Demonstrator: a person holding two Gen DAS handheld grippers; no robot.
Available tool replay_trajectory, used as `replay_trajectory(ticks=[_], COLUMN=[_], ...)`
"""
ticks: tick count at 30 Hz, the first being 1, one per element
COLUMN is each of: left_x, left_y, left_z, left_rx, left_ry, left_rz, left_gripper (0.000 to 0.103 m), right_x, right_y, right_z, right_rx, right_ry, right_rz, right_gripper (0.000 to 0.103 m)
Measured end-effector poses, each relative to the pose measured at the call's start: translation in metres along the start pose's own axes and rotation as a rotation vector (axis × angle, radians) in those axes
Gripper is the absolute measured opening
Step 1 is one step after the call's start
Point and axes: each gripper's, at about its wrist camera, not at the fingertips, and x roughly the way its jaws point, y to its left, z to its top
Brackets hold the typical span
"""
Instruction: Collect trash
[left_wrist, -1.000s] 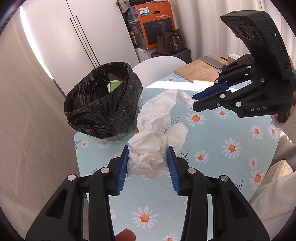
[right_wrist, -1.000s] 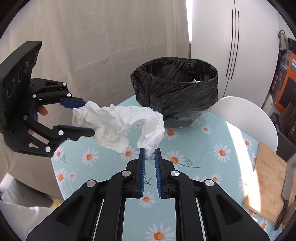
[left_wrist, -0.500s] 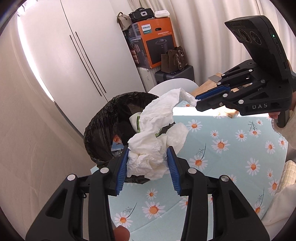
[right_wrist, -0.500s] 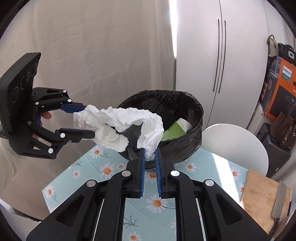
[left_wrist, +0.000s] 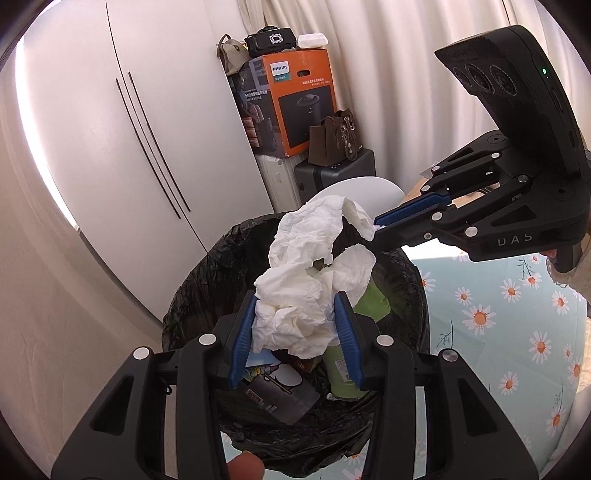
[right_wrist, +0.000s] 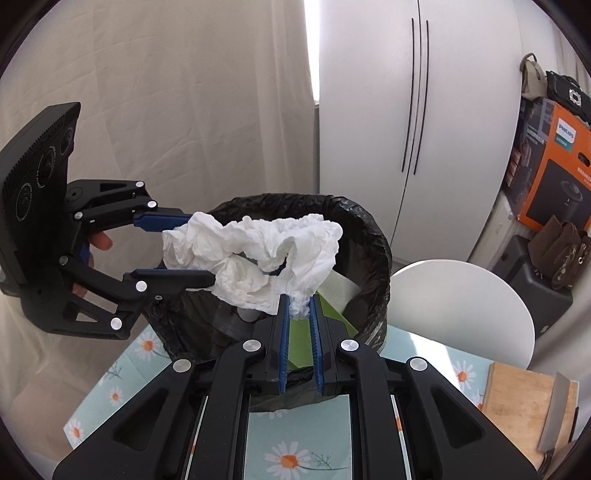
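A long crumpled white tissue (left_wrist: 306, 284) hangs between my two grippers, right above the open black-lined trash bin (left_wrist: 207, 280). My left gripper (left_wrist: 295, 321) is shut on the bulky end of the tissue. My right gripper (right_wrist: 299, 306) is shut on the other, thinner end of the tissue (right_wrist: 258, 251). In the right wrist view the bin (right_wrist: 373, 236) sits just beyond my fingers, and the left gripper (right_wrist: 199, 251) reaches in from the left. The right gripper (left_wrist: 380, 227) shows at upper right in the left wrist view. Inside the bin lie a green carton (left_wrist: 369, 299) and wrappers.
The bin stands on a table with a light blue daisy tablecloth (left_wrist: 517, 325). A white chair (right_wrist: 461, 310) is behind the table. A wooden cutting board (right_wrist: 524, 398) with a cleaver (right_wrist: 554, 417) lies at the right. White cabinet, curtain, orange box and bags stand behind.
Both grippers lifted the tissue from low over the tablecloth and carried it toward the bin. It now hangs over the bin's opening. Both grips stayed shut.
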Motion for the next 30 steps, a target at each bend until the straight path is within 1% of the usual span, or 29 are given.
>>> replay_trajectory(ticks=[2,5,7,8,9,11,13,14,15,16,17,19,20,23,25,26,30], left_x=[0.006,0.017,0.026,0.03,0.034,0.037,0.035,0.034,0.03,0.025,0.019,0.008,0.003,-0.01,-0.018,-0.022,-0.044], left_y=[0.006,0.018,0.024,0.026,0.029,0.034,0.036,0.038,0.039,0.04,0.041,0.043,0.043,0.034,0.024,0.019,-0.01], left_z=[-0.002,-0.007,-0.01,-0.013,-0.014,-0.018,-0.02,-0.02,-0.021,-0.022,-0.023,-0.027,-0.03,-0.039,-0.044,-0.047,-0.054], left_rx=[0.007,-0.002,-0.013,-0.021,-0.03,-0.048,-0.057,-0.059,-0.064,-0.074,-0.092,-0.142,-0.164,-0.213,-0.254,-0.274,-0.339], left_ry=[-0.014,-0.024,-0.016,-0.003,0.011,0.005,0.004,0.004,-0.005,-0.021,-0.032,-0.039,-0.036,-0.005,0.022,0.037,0.053], left_rz=[0.0,-0.004,-0.012,-0.021,-0.025,-0.024,-0.012,0.008,0.036,0.067,0.084,0.102,0.117,0.184,0.25,0.271,0.323], left_gripper=[0.044,0.044,0.046,0.05,0.055,0.057,0.073,0.089,0.094,0.095,0.097,0.097,0.097,0.097,0.097,0.097,0.097], right_x=[0.01,0.026,0.034,0.038,0.041,0.045,0.043,0.038,0.033,0.027,0.023,0.015,0.014,0.01,0.007,0.005,-0.009], right_y=[0.0,-0.003,-0.003,-0.003,-0.003,-0.001,0.0,0.003,0.005,0.005,0.005,0.004,0.002,0.003,0.005,0.005,0.007], right_z=[0.0,0.002,0.003,0.004,0.005,0.006,0.006,0.006,0.006,0.007,0.007,0.005,0.005,-0.002,-0.008,-0.011,-0.028], right_rx=[0.016,0.04,0.043,0.037,0.032,0.028,0.01,-0.009,-0.022,-0.024,-0.019,-0.005,-0.003,-0.004,-0.017,-0.021,-0.044], right_ry=[0.005,0.014,0.027,0.034,0.039,0.048,0.032,0.007,-0.02,-0.046,-0.066,-0.096,-0.105,-0.103,-0.099,-0.088,-0.057], right_rz=[0.002,-0.023,-0.035,-0.044,-0.052,-0.074,-0.1,-0.115,-0.13,-0.139,-0.133,-0.121,-0.115,-0.096,-0.061,-0.041,-0.003], right_gripper=[0.01,0.01,0.01,0.01,0.013,0.015,0.042,0.06,0.072,0.075,0.077,0.086,0.086,0.089,0.089,0.089,0.091])
